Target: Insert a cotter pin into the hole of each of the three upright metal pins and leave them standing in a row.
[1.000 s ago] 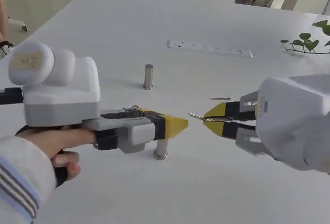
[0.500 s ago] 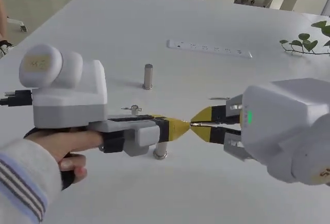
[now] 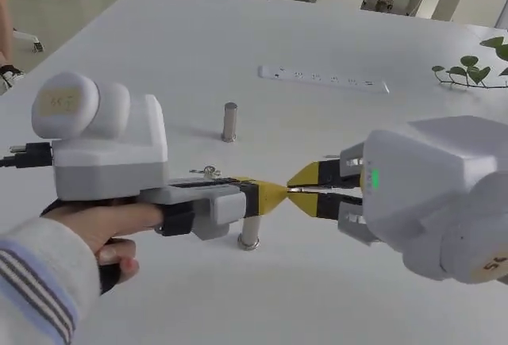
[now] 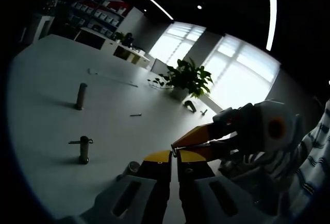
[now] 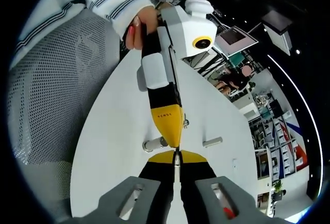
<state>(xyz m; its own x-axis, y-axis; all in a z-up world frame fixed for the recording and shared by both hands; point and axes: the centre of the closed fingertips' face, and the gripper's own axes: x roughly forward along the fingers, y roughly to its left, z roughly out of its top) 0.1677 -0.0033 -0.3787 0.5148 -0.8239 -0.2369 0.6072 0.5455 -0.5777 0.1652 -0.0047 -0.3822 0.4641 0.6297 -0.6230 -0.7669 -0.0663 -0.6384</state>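
While you hold both tools over the near part of the tabletop (image 3: 159,36), the count stands at one fitted, two to go.

Item, left hand-held gripper (image 3: 274,194): jaws pressed together, tip meeting the right one's tip. You cannot tell whether it grips anything.
Item, right hand-held gripper (image 5: 176,156): pinching the held cotter pin (image 3: 302,190), which lies level and points at the left tip.
Item, near metal pin (image 3: 248,232): upright directly under the left jaws, no cotter seen in it; judged the one now in hand.
Item, middle metal pin (image 3: 209,172): upright just beyond, its fitted cotter pin (image 4: 77,141) through the head; done.
Item, far metal pin (image 3: 229,121): upright, bare, toward the tabletop's middle; still to do.
Item, loose cotter pin (image 4: 135,115): flat on the tabletop, off to the right of the far metal pin; likely the spare for it.

The three stand in a loose line running away from you.

Surface: white, matt, uncluttered. A white power strip (image 3: 321,77) lies toward the far edge; a leafy plant (image 3: 475,66) sits at the right edge. Room beyond: pale floor, white cabinets, bright windows, ceiling strip lights.
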